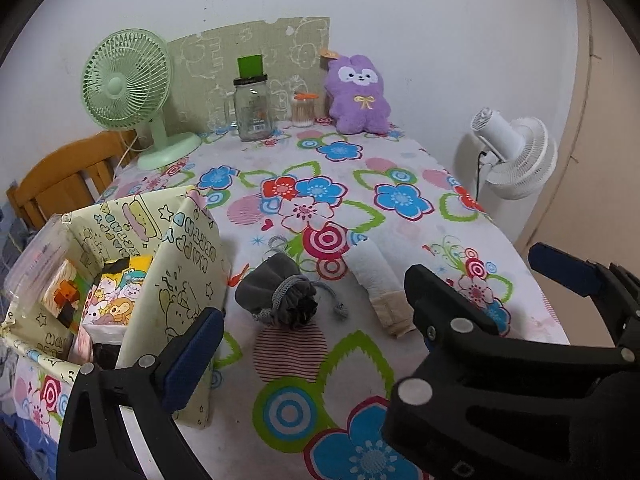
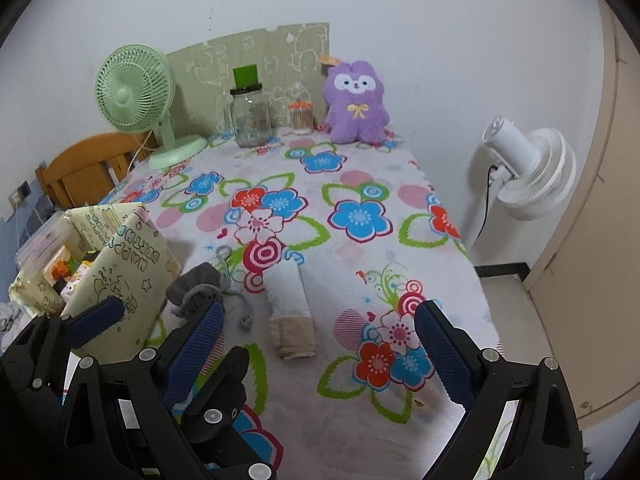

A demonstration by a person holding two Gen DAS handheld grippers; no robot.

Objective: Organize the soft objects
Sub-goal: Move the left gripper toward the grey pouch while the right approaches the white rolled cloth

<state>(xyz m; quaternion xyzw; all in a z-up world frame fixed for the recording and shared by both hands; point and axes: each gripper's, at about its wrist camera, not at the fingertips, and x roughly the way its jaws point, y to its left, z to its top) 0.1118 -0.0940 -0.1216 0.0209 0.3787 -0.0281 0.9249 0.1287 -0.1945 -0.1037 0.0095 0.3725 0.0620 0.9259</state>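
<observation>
A grey drawstring pouch (image 1: 276,296) (image 2: 196,284) lies on the flowered tablecloth (image 1: 304,364), beside a cream cartoon-print fabric box (image 1: 188,280) (image 2: 128,276) that holds printed packets. To its right lies a rolled white cloth with a beige band (image 1: 380,284) (image 2: 290,304). A purple plush bunny (image 1: 358,94) (image 2: 356,104) sits upright at the table's far end. My left gripper (image 1: 320,332) hangs open and empty just short of the pouch. My right gripper (image 2: 320,312) is open and empty too, close behind the rolled cloth. The two grippers overlap side by side.
A green desk fan (image 1: 124,84), a glass jar (image 1: 254,108) and a cotton-swab tub (image 1: 303,112) stand along the back. A wooden chair (image 1: 68,176) is at the left. A white floor fan (image 2: 528,172) stands past the table's right edge.
</observation>
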